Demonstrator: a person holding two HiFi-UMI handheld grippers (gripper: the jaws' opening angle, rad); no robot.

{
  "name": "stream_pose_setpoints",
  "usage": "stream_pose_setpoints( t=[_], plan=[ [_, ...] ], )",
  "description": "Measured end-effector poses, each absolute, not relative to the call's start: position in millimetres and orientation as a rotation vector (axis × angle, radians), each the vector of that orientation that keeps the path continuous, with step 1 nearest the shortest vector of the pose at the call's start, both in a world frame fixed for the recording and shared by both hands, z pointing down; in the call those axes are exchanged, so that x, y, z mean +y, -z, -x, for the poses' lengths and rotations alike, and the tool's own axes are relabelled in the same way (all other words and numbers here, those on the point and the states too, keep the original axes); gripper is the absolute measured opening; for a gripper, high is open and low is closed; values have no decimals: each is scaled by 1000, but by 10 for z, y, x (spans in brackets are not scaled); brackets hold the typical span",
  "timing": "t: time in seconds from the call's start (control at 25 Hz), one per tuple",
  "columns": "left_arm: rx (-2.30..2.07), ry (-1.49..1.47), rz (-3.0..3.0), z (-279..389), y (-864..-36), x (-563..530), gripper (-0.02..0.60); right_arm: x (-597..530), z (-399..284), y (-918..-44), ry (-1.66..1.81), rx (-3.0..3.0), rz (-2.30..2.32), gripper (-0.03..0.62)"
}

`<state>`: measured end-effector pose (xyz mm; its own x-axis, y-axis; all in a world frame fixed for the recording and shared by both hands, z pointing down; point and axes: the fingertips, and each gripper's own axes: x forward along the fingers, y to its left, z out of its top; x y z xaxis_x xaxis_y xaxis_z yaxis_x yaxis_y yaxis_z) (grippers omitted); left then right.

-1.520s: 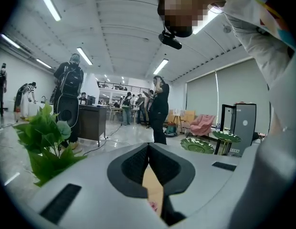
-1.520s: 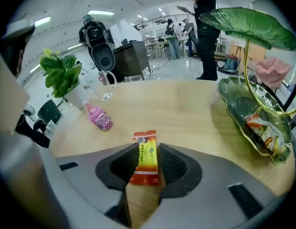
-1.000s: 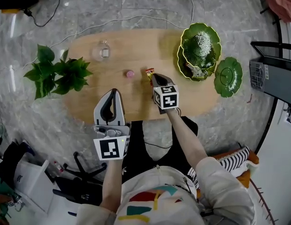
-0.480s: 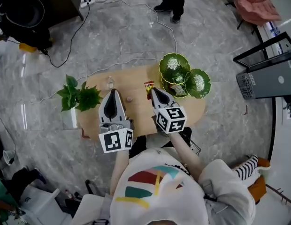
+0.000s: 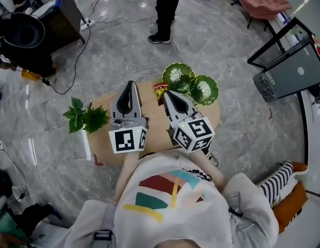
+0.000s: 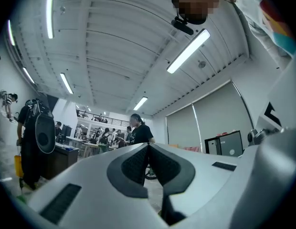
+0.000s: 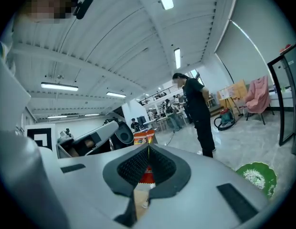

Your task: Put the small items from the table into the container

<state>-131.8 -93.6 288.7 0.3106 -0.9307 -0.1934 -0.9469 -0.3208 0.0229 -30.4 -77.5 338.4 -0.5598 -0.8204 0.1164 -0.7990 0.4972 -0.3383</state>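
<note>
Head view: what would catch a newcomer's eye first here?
Two grey hand-held grippers fill the middle: the left gripper is shut and empty, the right gripper pinches a red-and-yellow packet. Beyond them, green leaf-shaped dishes sit at the far right of the wooden table.

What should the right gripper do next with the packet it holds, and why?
Probably swing the right gripper toward the green bowl and lower it. Its jaws are shut on the red packet, held high above the table, short of the bowl.
</note>
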Motion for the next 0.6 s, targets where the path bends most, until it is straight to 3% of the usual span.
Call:
stream_pose_setpoints(
  t=[0.32,0.6],
  plan=[
    [1796,-249,2490,1155,-3008,-973,9,-1012,-461,-3717,548,2629,1673,14],
    [1766,-197,2521,1055,-3073,-964,9,-1424,-1396,-4726,634,2615,2127,14]
  ],
)
